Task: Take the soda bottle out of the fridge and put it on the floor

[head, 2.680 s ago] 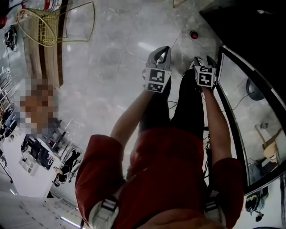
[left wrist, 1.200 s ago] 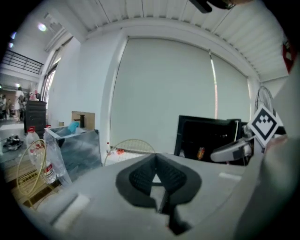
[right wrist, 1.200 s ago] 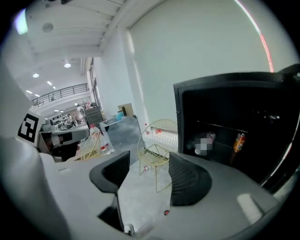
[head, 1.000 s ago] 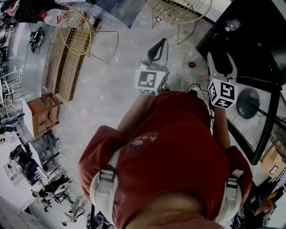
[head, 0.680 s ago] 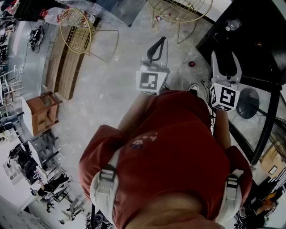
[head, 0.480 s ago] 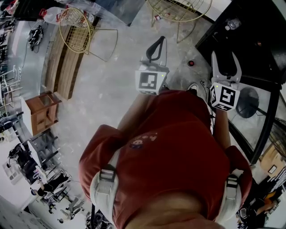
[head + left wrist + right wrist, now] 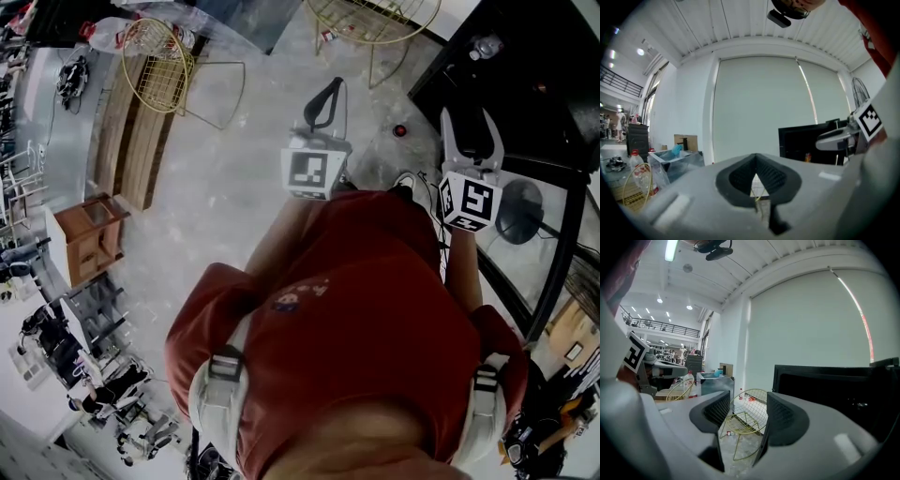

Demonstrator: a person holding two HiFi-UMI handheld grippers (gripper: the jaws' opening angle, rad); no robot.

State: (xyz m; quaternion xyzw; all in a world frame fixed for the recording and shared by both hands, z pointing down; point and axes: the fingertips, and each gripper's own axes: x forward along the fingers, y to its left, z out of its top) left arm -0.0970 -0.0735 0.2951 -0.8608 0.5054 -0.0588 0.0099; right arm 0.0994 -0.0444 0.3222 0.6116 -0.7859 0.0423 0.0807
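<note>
Fingers [image 7: 736, 180] of the left gripper [image 7: 331, 92] are pressed together on nothing, and the right gripper [image 7: 467, 120], near the front of the fridge [image 7: 539, 89], has its own spread wide and empty. Inside the fridge all is dark and the soda bottle cannot be made out for sure; a small pale object [image 7: 483, 47] deep within may be its top. Such a bottle is likely smooth, round, weighty if full and perhaps cold-slick, so a firm hold across the body below the shoulder seems safest.
</note>
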